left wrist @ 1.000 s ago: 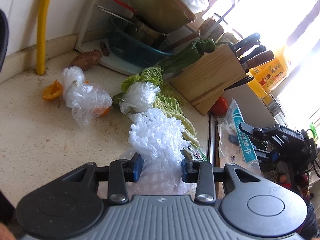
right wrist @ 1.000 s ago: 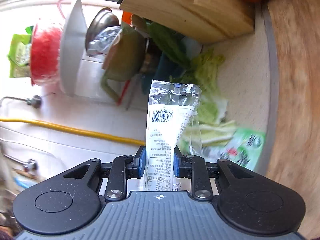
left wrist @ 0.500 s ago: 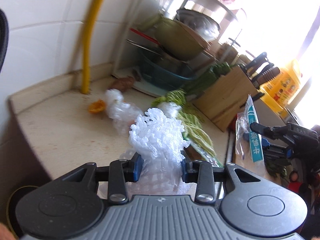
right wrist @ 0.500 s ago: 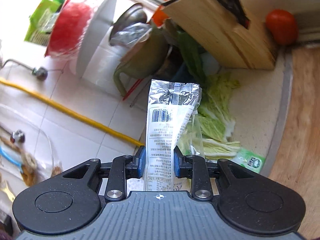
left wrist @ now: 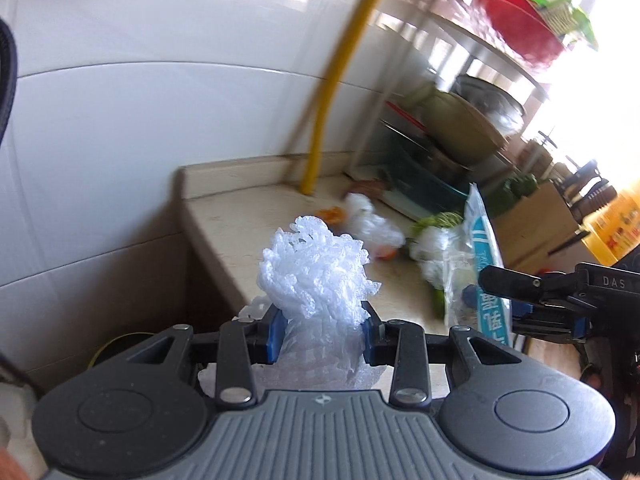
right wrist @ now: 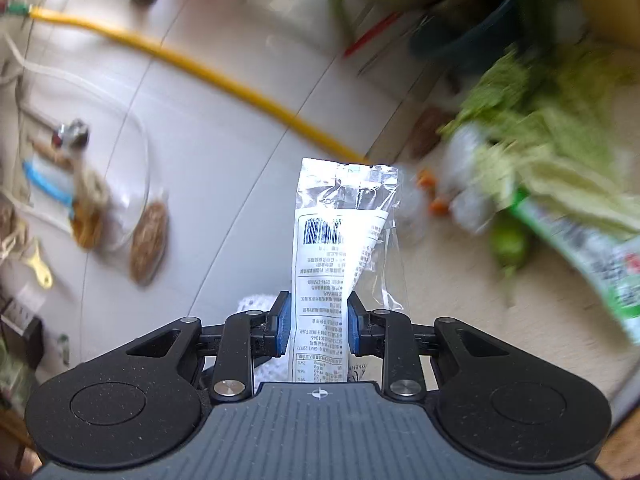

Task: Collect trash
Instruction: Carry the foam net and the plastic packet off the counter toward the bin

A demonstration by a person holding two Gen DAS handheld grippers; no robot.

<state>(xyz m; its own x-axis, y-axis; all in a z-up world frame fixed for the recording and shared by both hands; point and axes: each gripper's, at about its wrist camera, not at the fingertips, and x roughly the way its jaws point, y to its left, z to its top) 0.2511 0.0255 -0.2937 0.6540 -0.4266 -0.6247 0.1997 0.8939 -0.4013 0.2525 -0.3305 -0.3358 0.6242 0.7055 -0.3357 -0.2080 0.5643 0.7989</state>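
Note:
My left gripper [left wrist: 320, 330] is shut on a white foam fruit net [left wrist: 316, 272], which bulges up between the blue pads, held in the air off the left end of the beige counter [left wrist: 248, 224]. My right gripper [right wrist: 318, 322] is shut on an empty clear-and-white printed food wrapper [right wrist: 340, 240] with a barcode. From the left wrist view that wrapper [left wrist: 486, 276] and the right gripper [left wrist: 516, 300] show at the right. On the counter lie a crumpled clear plastic bag [left wrist: 372, 220], orange peel [left wrist: 332, 213] and a second plastic wad [left wrist: 430, 240].
Cabbage leaves [right wrist: 560, 140] and a green-printed packet [right wrist: 600, 272] lie on the counter. A dish rack [left wrist: 440, 140] with pots, a wooden knife block [left wrist: 536, 224] and a yellow hose [left wrist: 340, 76] stand along the tiled wall. A dark round object [left wrist: 120, 346] sits on the floor below the counter's end.
Both grippers pulled back from the counter and swung left, still gripping the foam net and the wrapper. The views now take in the tiled wall and the counter's left end.

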